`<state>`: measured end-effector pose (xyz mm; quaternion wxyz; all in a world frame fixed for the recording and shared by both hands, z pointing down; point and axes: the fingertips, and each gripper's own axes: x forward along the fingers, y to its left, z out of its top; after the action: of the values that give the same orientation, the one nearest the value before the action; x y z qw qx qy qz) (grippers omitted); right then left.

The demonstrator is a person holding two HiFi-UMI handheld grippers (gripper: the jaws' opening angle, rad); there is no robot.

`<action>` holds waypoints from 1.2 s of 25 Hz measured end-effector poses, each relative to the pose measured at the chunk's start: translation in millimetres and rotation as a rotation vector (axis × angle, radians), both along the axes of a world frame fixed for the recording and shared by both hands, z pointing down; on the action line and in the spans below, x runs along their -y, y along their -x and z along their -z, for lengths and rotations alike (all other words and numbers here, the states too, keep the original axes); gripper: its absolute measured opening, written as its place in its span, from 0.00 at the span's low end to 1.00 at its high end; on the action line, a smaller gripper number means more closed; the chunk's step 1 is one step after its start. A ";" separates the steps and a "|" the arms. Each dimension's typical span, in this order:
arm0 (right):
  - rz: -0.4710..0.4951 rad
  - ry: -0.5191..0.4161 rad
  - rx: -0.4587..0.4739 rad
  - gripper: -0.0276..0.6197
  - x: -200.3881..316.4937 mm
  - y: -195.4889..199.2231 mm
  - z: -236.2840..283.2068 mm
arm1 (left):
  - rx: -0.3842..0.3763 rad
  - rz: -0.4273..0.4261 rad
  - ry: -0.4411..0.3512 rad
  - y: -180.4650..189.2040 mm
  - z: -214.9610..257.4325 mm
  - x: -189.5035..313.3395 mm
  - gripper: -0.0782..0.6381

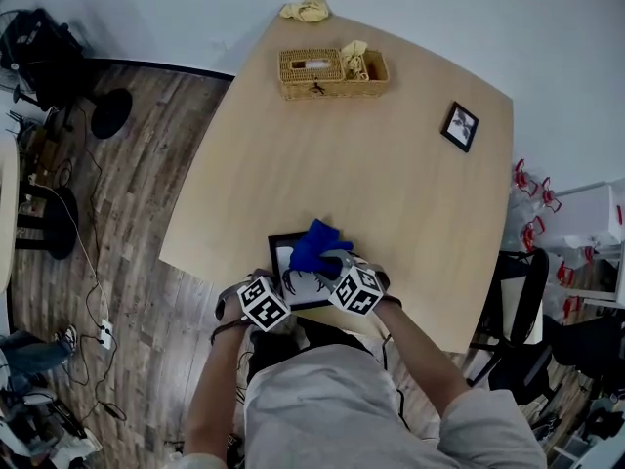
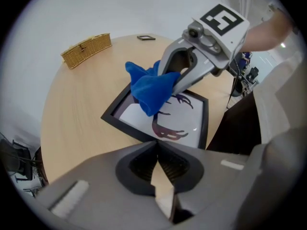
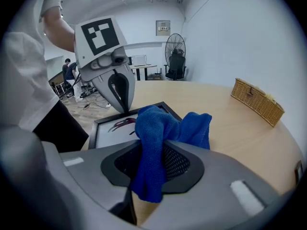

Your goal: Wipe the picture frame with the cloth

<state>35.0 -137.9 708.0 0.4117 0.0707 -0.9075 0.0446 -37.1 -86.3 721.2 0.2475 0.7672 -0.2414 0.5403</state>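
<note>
Picture frame [image 1: 280, 260], position? (Obs. 1)

Flat on the wooden table [image 1: 391, 193], at the near edge, right in front of the person. Black rim, white picture with a dark antler-like drawing. (Obs. 2)

Cloth [image 1: 315, 245]? (Obs. 1)

Blue and bunched. It is pinched in the right gripper [image 3: 154, 145], whose jaws are clenched on a thick fold. The rest spills forward over the frame's far left part. Its lower fold seems to rest on the picture. (Obs. 2)

Left gripper [image 2: 157, 147]? (Obs. 1)

Jaws pressed together at the tips with nothing between them. The tips sit at the frame's near rim. The right gripper view shows them down on that rim. (Obs. 2)

How do the two stand? (Obs. 1)

Side by side at the near edge, marker cubes almost touching in the head view. (Obs. 2)

Anything else on the table? (Obs. 1)

A wicker basket [image 1: 332, 74] on the far side. A yellow cloth [image 1: 306, 9] lies beyond it at the far edge. A small black frame [image 1: 460, 126] sits towards the far right, well apart from the work. (Obs. 2)
</note>
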 end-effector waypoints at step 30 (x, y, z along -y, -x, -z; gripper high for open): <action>0.267 0.559 0.129 0.19 -142.8 -2.9 59.3 | -0.024 -0.005 -0.025 1.7 0.4 -1.0 0.18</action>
<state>37.9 5.0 648.7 0.3591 -0.1678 -0.8856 0.2422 -38.8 -85.2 720.8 0.2393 0.7774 -0.2430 0.5285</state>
